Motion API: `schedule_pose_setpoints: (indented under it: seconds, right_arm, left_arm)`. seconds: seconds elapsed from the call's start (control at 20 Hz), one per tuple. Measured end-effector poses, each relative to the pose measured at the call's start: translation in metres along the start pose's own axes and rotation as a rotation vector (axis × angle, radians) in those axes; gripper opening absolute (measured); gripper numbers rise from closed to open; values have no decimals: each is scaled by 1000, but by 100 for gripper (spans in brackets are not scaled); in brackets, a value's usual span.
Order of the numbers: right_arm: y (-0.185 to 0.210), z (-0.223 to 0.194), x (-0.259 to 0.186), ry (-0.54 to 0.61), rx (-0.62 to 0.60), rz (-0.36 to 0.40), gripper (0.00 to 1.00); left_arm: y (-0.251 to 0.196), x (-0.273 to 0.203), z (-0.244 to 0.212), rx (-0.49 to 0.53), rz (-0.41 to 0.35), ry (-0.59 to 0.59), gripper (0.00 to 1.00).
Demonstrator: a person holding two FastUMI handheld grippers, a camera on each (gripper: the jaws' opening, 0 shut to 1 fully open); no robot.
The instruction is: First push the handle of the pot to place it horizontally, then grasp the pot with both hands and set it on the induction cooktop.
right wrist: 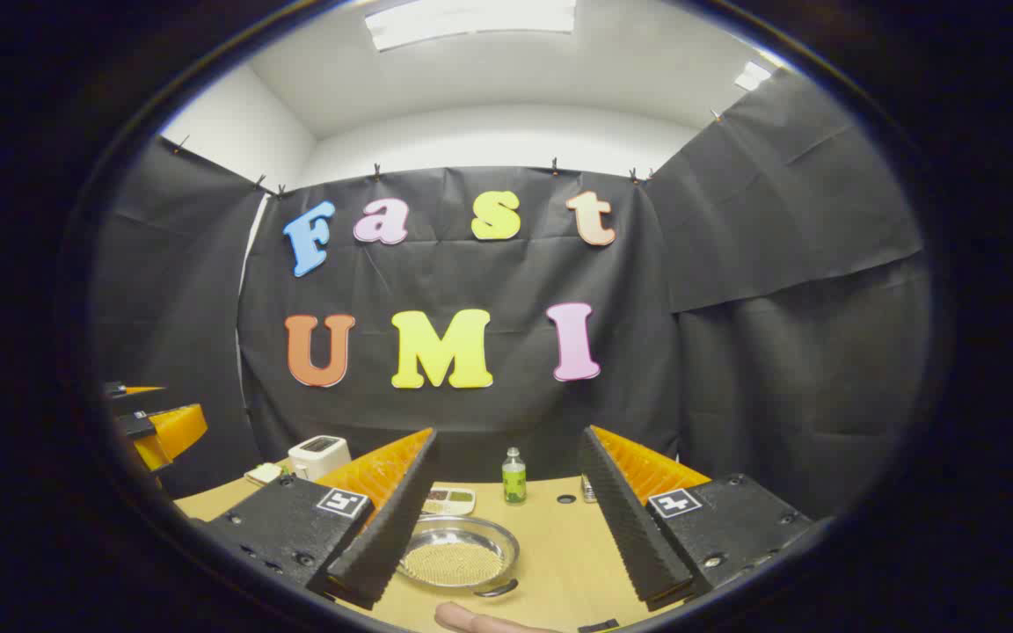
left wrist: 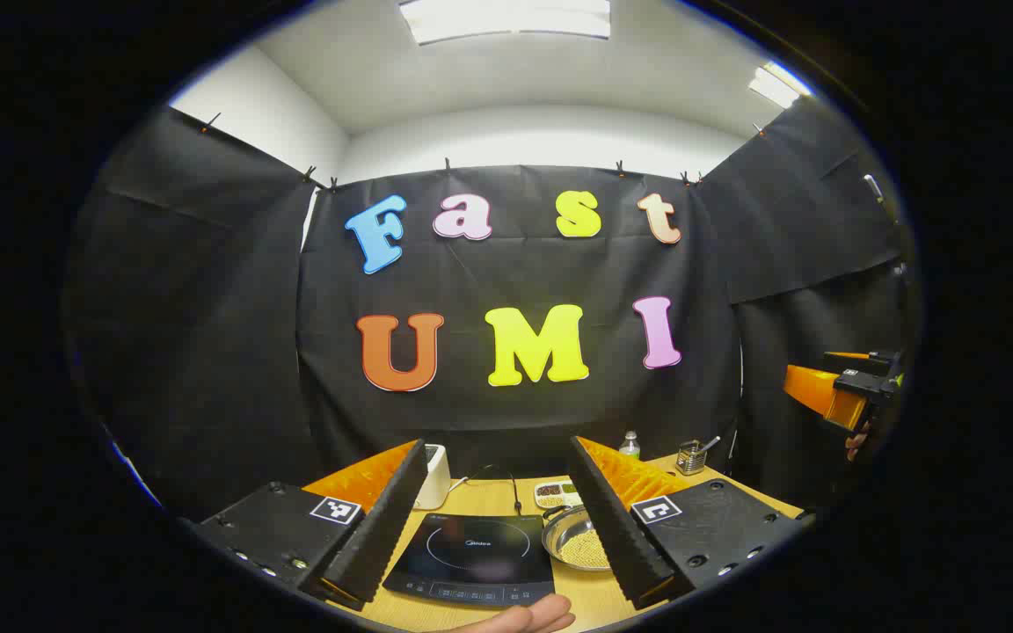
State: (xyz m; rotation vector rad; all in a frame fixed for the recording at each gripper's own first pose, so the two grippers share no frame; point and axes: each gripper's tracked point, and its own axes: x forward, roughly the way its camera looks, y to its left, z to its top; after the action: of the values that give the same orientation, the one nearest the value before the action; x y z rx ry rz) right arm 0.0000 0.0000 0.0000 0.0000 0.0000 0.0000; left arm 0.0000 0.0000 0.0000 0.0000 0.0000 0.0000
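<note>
Left gripper view: the left gripper point(left wrist: 493, 527) gapes above the cooktop point(left wrist: 474, 560); the right gripper point(right wrist: 502, 527) gapes above the pot point(right wrist: 456, 556).

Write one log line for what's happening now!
left gripper: open, above induction cooktop | right gripper: open, above pot | pot: on table, ungrasped

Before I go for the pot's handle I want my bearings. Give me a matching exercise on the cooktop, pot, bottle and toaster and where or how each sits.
1 induction cooktop
2 pot
3 green bottle
4 white toaster

A upright, behind the pot
B flat, black, nothing on it
C holds pale grains, near table edge
D back left of the table

Pairs: 1-B, 2-C, 3-A, 4-D
</note>
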Motion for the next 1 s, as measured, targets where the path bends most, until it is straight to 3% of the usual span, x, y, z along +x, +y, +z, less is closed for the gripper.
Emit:
schedule_pose_setpoints:
  seconds: [0.05,0.1,0.6,1.0]
  right_arm:
    - [0,0,0,0,-4,0,100]
    - [0,-1,1,1,-5,2,99]
    - [0,-2,2,-13,-32,12,100]
    - [14,-29,17,26,-60,44,100]
  left_arm:
    - [-2,0,0,3,-2,-1,87]
    - [-2,0,0,7,-4,-2,96]
    - [-8,-1,-3,-2,-17,-2,96]
    - [-10,-10,-8,-35,-37,-6,96]
